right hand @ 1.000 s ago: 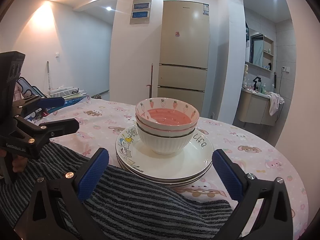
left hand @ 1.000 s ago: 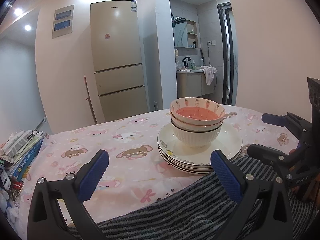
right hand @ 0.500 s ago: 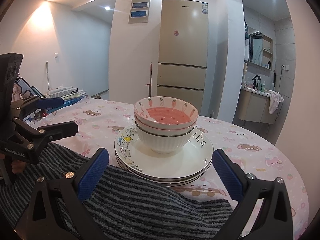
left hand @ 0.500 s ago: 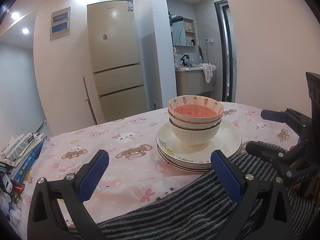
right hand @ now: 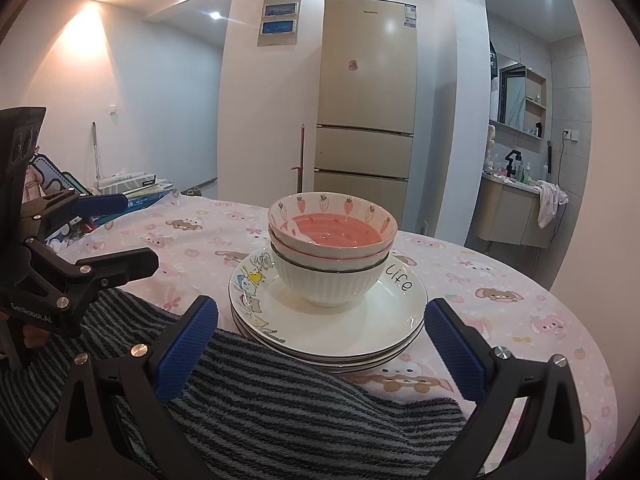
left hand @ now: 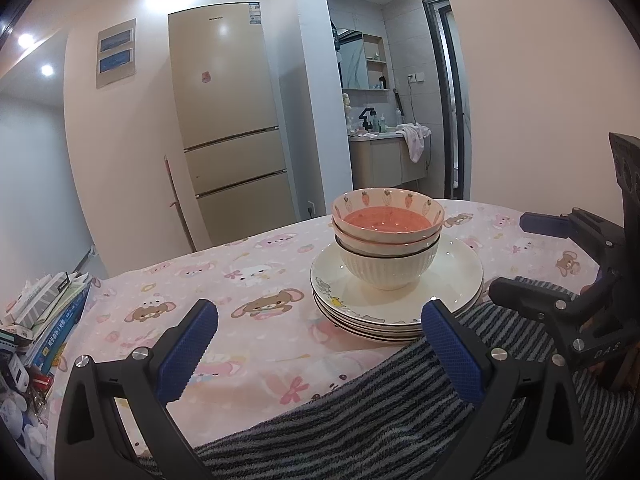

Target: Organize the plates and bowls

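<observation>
Bowls (right hand: 332,248) already nested on plates (right hand: 328,328); I judge stacking done. Both claws (left hand: 320,354) (right hand: 322,348) spread, empty. Next: pull back.

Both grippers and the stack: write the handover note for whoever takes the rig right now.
Left gripper: open, empty, short of the stack.
Right gripper: open, empty, facing the stack.
Bowls: nested, strawberry bowl on top, standing on the stacked plates on the pink tablecloth, beside a striped towel.
Done: stacking, apparently.
Left: probably nothing, unless the stack must move.
</observation>
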`<state>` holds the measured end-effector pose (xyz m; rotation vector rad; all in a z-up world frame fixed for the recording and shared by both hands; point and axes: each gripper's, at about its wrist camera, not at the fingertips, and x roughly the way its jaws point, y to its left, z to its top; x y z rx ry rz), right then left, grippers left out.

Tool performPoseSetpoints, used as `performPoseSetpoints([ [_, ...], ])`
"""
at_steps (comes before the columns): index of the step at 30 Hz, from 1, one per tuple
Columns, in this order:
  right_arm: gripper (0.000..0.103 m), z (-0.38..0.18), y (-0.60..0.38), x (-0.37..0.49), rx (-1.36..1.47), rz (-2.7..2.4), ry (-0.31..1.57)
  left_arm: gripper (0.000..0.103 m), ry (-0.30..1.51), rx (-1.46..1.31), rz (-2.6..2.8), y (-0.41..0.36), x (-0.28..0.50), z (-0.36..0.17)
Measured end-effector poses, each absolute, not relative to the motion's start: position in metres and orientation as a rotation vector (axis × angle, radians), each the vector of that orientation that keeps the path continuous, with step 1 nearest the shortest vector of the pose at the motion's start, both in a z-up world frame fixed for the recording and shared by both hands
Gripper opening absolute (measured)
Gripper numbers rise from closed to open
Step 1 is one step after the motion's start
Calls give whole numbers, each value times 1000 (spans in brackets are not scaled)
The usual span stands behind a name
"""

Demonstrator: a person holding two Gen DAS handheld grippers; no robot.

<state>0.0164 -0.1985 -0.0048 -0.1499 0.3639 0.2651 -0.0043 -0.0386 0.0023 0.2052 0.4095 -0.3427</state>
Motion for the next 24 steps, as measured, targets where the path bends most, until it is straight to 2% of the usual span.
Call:
performPoseSetpoints([
  [24,103,-3,-197,15,-151,264,370,103,400,228,-344,-41,-5,0],
])
